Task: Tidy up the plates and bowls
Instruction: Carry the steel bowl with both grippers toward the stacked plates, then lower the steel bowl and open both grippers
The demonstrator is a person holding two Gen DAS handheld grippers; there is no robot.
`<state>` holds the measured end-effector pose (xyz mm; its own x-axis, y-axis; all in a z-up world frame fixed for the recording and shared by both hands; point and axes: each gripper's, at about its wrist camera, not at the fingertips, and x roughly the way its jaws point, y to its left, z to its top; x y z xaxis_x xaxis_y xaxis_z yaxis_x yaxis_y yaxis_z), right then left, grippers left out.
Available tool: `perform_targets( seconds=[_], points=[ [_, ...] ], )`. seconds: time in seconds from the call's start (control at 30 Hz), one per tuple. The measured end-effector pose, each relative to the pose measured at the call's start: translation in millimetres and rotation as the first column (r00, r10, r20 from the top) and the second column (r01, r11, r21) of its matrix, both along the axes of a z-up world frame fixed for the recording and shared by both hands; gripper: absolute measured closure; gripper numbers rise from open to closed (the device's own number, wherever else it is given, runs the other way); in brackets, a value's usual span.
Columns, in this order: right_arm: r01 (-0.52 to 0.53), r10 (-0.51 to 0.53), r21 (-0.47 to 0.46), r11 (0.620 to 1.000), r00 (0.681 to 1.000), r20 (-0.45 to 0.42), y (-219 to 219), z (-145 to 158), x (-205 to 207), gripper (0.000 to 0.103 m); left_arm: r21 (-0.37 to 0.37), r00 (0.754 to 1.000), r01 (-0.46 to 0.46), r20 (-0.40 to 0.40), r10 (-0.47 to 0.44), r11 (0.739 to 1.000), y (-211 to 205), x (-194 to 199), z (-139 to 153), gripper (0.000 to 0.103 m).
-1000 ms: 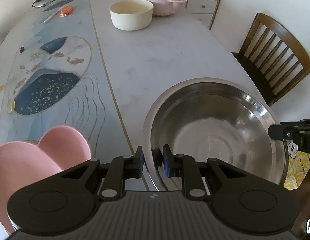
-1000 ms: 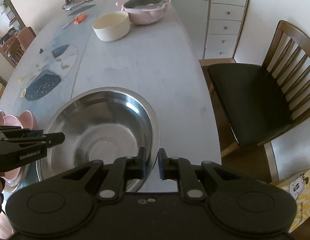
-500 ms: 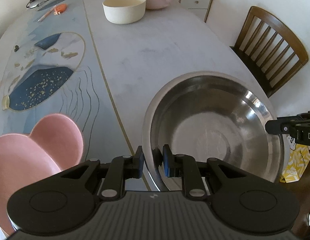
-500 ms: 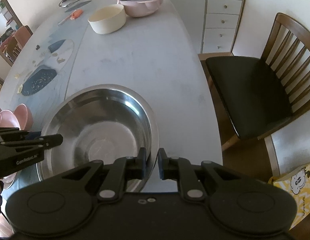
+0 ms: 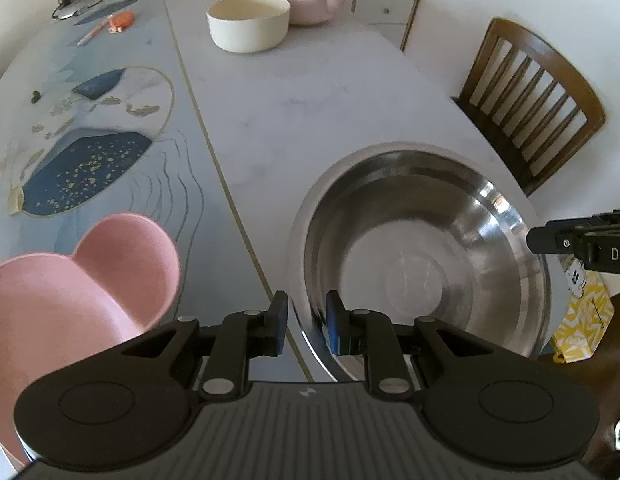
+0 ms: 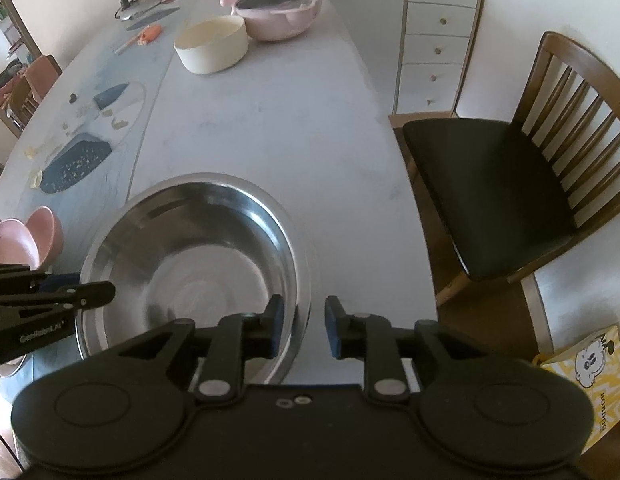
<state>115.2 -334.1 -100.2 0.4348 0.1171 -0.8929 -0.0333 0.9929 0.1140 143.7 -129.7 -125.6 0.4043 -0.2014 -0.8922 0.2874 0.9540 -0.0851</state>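
— Now, where is the steel bowl [image 5: 422, 252]?
— On the bench [image 5: 310, 100], its rim between the parted fingers of my left gripper [image 5: 306, 326] and right gripper [image 6: 300, 330]; neither grips.

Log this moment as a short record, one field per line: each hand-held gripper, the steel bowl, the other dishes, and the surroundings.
left hand-held gripper: open, fingers straddling the steel bowl's near-left rim
right hand-held gripper: open, fingers straddling the bowl's near-right rim
steel bowl: large, empty, upright on the table near its front edge
pink dish: lobed, left of the steel bowl
cream bowl: far end of table, beside the pink pot
chair: wooden, dark seat, right of the table
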Motion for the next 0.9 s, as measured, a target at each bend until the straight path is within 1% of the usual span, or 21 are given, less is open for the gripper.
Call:
perform_targets(
  seconds=[0.23, 0.3, 0.37, 0.43, 0.47, 0.5, 0.53, 0.63, 0.7, 0.73, 0.77, 0.8, 0.83, 0.9],
  points=[
    [-0.040, 0.039, 0.020, 0.999, 0.998, 0.044, 9, 21, -10, 0.073, -0.048, 0.999, -0.012, 0.044, 0.014, 0.999, 16, -9, 21, 0.083],
    [-0.052, 0.050, 0.025, 0.998, 0.997, 0.066, 13, 29, -14, 0.069, -0.069, 0.998, -0.012, 0.067, 0.016, 0.998, 21, -13, 31, 0.082],
    [-0.059, 0.056, 0.036, 0.998, 0.995, 0.083, 17, 37, -14, 0.065, -0.082, 0.994, -0.014, 0.104, 0.022, 0.997, 25, -16, 41, 0.070],
    [-0.064, 0.059, 0.047, 0.997, 0.993, 0.101, 20, 45, -16, 0.060, -0.097, 0.988, -0.020, 0.152, 0.035, 0.995, 29, -19, 52, 0.042],
    [-0.068, 0.062, 0.053, 0.996, 0.992, 0.110, 21, 49, -16, 0.057, -0.105, 0.983, -0.023, 0.176, 0.042, 0.994, 32, -21, 57, 0.038],
    [-0.073, 0.066, 0.056, 0.996, 0.991, 0.119, 24, 53, -15, 0.054, -0.112, 0.979, -0.026, 0.197, 0.047, 0.993, 33, -22, 62, 0.035],
    [-0.080, 0.072, 0.056, 0.995, 0.989, 0.128, 25, 57, -14, 0.053, -0.114, 0.975, -0.029, 0.213, 0.053, 0.993, 35, -23, 66, 0.035],
    [-0.097, 0.088, 0.055, 0.994, 0.985, 0.150, 28, 65, -12, 0.046, -0.124, 0.970, -0.043, 0.232, 0.071, 0.991, 39, -21, 75, 0.035],
    [-0.110, 0.100, 0.054, 0.992, 0.981, 0.167, 29, 71, -10, 0.037, -0.129, 0.969, -0.053, 0.233, 0.082, 0.990, 42, -17, 79, 0.035],
    [-0.117, 0.106, 0.052, 0.992, 0.979, 0.174, 30, 73, -8, 0.036, -0.130, 0.968, -0.059, 0.233, 0.088, 0.990, 43, -15, 81, 0.034],
    [-0.125, 0.114, 0.050, 0.991, 0.977, 0.179, 30, 76, -6, 0.033, -0.133, 0.967, -0.064, 0.235, 0.095, 0.989, 43, -12, 83, 0.032],
    [-0.134, 0.122, 0.050, 0.990, 0.975, 0.184, 30, 77, -3, 0.030, -0.136, 0.966, -0.067, 0.237, 0.099, 0.988, 44, -11, 85, 0.026],
    [-0.141, 0.129, 0.049, 0.989, 0.974, 0.188, 31, 79, 0, 0.028, -0.140, 0.966, -0.071, 0.237, 0.103, 0.988, 44, -8, 86, 0.024],
    [-0.154, 0.143, 0.044, 0.987, 0.970, 0.197, 30, 82, 9, 0.024, -0.152, 0.967, -0.070, 0.233, 0.104, 0.986, 43, -2, 87, 0.024]
  ],
)
